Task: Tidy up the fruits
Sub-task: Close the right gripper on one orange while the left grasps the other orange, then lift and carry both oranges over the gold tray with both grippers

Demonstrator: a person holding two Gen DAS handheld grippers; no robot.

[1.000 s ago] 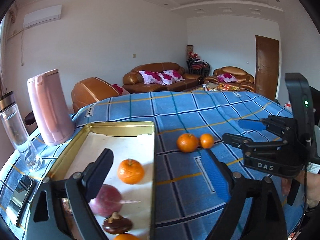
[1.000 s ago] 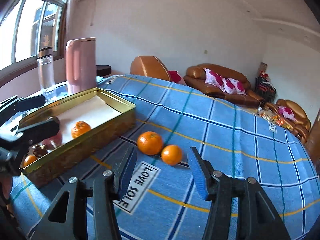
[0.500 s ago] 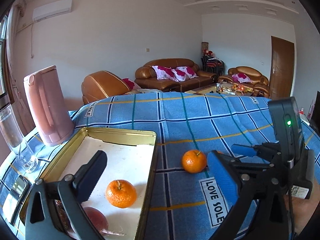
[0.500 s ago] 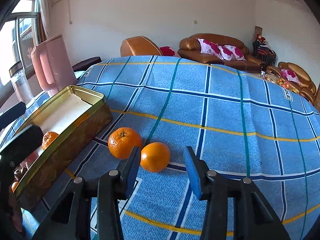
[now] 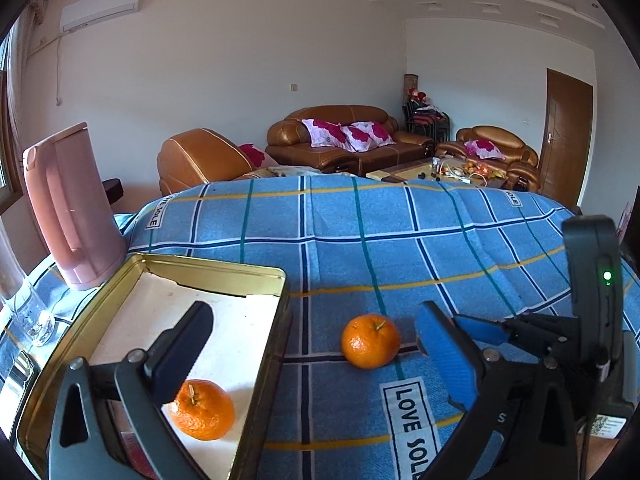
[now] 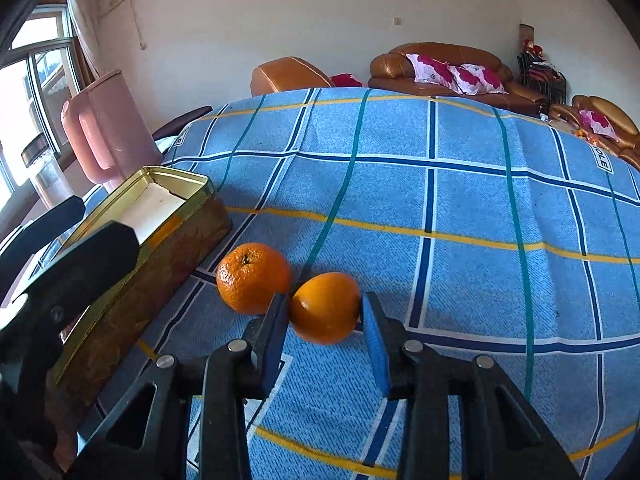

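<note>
Right gripper [image 6: 325,320] straddling smooth orange [image 6: 325,307], jaws parted, not yet clamped; needing squeeze, then carrying to gold tin [image 6: 160,246]; left gripper [image 5: 316,344] hanging released above tin.

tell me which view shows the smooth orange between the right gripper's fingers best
The right wrist view: the smooth orange sits in plain sight between the right gripper fingers, beside the mandarin. In the left wrist view the left gripper's own blue finger hides it.

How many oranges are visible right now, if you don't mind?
3: one in the gold tin; one on the cloth beside it; one between the right gripper's fingers. More may be hidden in the tin.
</note>
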